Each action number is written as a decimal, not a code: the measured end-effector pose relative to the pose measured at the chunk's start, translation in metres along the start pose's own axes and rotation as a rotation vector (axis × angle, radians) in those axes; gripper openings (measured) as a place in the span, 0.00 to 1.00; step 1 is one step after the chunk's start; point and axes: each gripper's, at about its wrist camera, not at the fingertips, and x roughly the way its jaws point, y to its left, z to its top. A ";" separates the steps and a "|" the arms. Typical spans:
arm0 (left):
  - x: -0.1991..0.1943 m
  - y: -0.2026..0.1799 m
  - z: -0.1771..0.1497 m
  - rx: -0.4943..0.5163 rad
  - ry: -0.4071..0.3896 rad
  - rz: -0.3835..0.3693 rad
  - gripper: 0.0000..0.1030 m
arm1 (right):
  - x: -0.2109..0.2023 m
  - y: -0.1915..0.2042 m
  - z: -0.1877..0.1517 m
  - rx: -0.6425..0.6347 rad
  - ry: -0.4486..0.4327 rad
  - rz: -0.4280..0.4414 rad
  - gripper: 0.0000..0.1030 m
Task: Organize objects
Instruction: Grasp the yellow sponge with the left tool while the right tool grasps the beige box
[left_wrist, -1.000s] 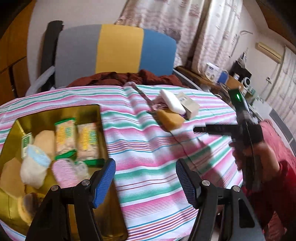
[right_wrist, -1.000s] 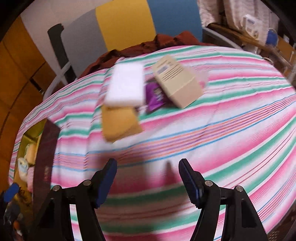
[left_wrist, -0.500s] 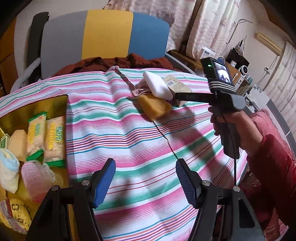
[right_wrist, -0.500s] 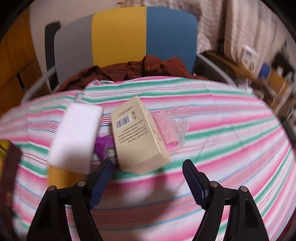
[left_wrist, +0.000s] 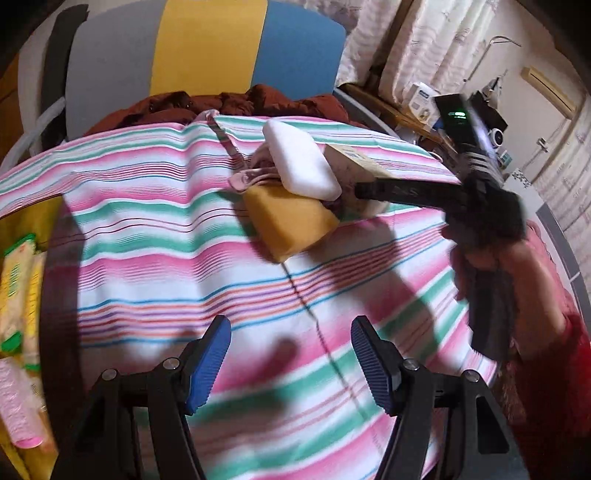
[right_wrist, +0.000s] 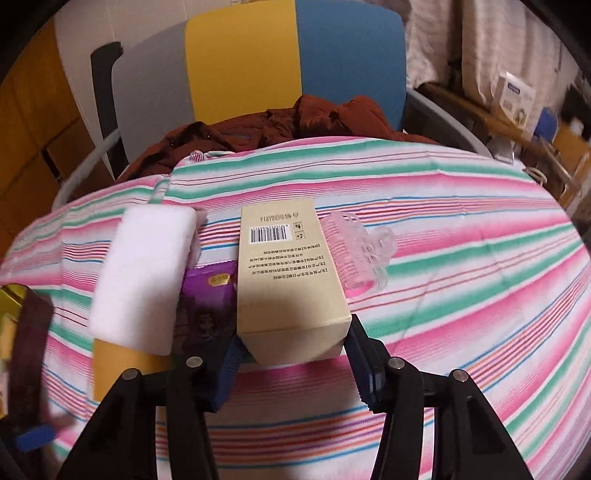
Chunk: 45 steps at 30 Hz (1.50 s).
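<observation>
Right wrist view: your right gripper (right_wrist: 293, 360) jaws, just closing, clasp the tan box's (right_wrist: 288, 273) near end; light, crushable cardboard. Left gripper (left_wrist: 290, 363) jaws gape, empty.

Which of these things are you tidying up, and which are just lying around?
Tidying: beige box, white sponge, yellow sponge, purple packet, pink hair roller, gold tray.

Lying around: brown clothes, chair, striped cloth.

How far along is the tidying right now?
Done: snack packs lie in the yellow tray. In hand: the right gripper has just been closing its jaws on the beige box. Left: white sponge, yellow sponge, pink clip. Left gripper is empty.
</observation>
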 end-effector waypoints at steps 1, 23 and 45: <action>0.004 -0.001 0.004 -0.012 0.002 -0.008 0.66 | -0.001 -0.001 -0.001 0.001 0.012 -0.004 0.52; 0.074 -0.003 0.060 -0.069 -0.029 0.096 0.57 | 0.004 -0.027 -0.017 0.068 0.142 0.018 0.51; 0.006 0.022 -0.032 0.003 -0.048 0.026 0.55 | -0.002 -0.013 -0.019 0.066 0.061 0.017 0.50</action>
